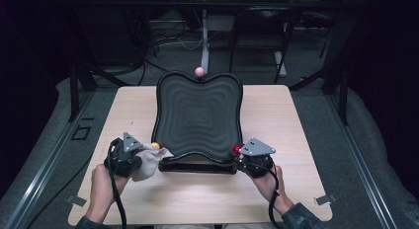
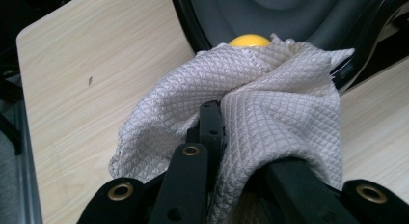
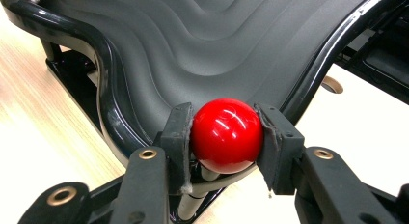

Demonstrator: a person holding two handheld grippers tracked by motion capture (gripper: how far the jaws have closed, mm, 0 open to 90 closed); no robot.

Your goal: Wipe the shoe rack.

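A black wavy tray (image 1: 170, 93) on a stand sits in the middle of the wooden table, with ball knobs at its corners. My right gripper (image 1: 243, 153) (image 3: 226, 134) is shut on the red ball knob (image 1: 237, 149) (image 3: 226, 137) at the tray's near right corner, a pad on each side. My left gripper (image 1: 140, 159) (image 2: 217, 119) is shut on a pale quilted cloth (image 1: 149, 161) (image 2: 275, 108), bunched over its jaws. The cloth lies against the yellow ball knob (image 1: 155, 145) (image 2: 249, 40) at the near left corner. A pink ball knob (image 1: 199, 71) stands at the tray's far edge.
The light wooden table (image 1: 207, 199) has bare surface in front of the tray and to both sides. The tray's black base bar (image 1: 197, 167) lies between my hands. Dark frame legs and cables stand beyond the table's far edge.
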